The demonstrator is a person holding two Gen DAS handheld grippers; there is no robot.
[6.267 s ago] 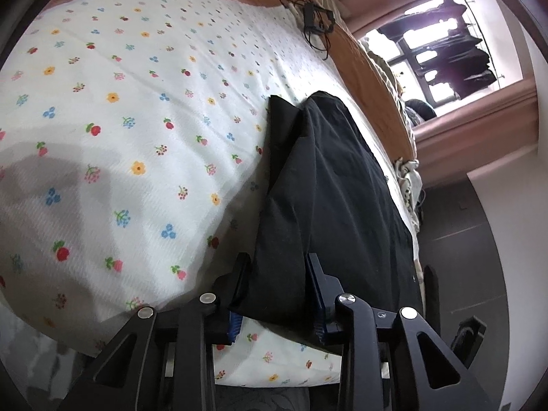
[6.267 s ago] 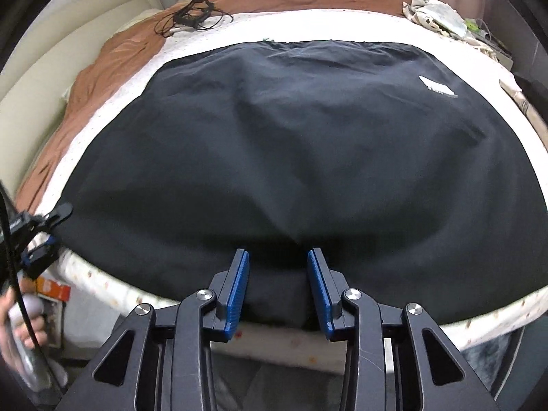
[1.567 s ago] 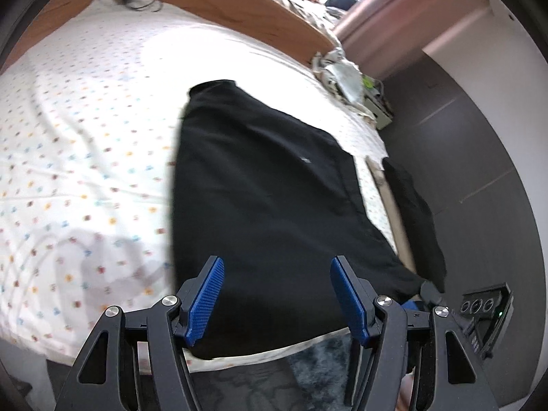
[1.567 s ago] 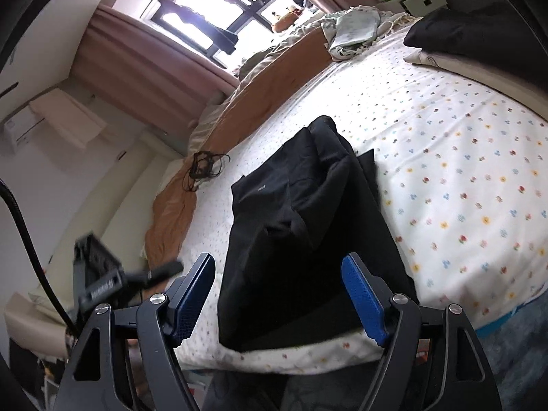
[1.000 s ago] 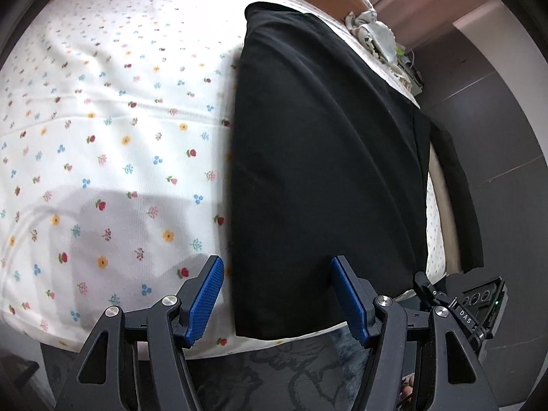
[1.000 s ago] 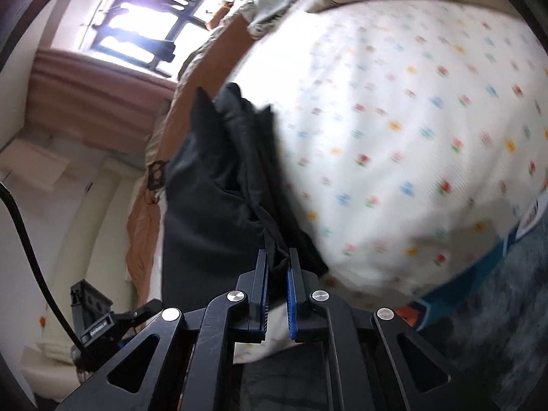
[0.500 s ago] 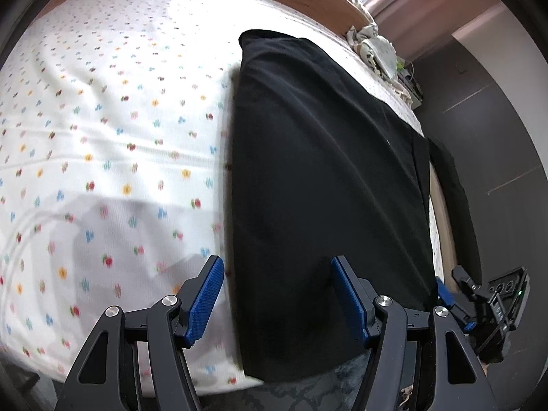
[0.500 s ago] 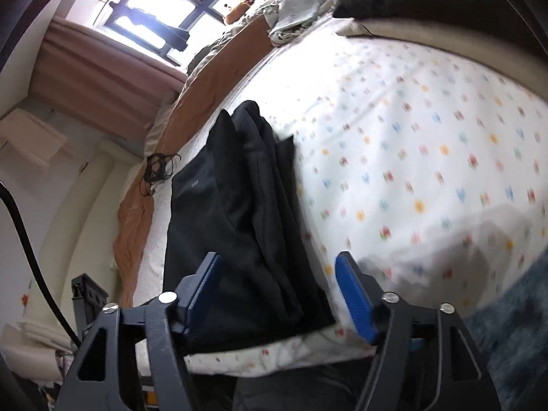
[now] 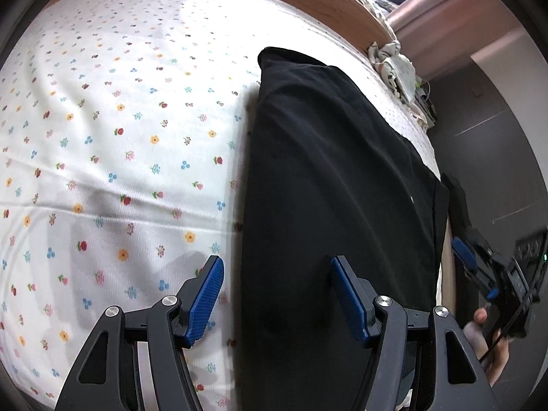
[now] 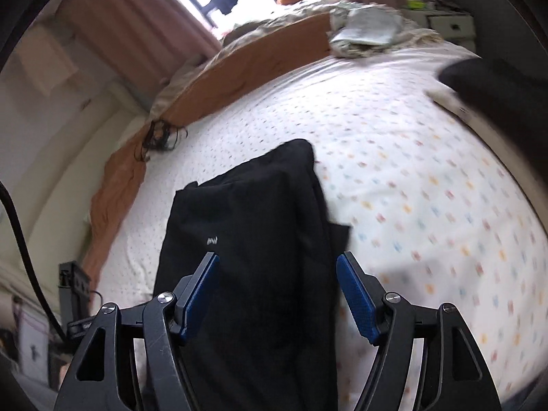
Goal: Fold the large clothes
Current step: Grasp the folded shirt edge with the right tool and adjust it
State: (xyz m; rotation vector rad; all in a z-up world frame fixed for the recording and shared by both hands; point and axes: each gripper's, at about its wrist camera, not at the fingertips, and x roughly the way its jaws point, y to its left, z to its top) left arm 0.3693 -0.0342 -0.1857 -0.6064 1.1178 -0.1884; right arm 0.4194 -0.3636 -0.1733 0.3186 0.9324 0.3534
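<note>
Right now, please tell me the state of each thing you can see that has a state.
Black garment: folded into a long strip, lying flat on the bed.
Flowered sheet: spread over the bed, slightly wrinkled.
Left gripper: open, holding nothing.
Right gripper: open, jaws just opened, holding nothing.
Curtains: drawn apart, window uncovered.

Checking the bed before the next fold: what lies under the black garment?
The floral bedsheet lies under the folded black garment; anything beneath the garment's layers is covered.

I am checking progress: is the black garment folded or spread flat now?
Folded. The black garment lies as a narrow strip on the sheet, with stacked layers along one edge.
</note>
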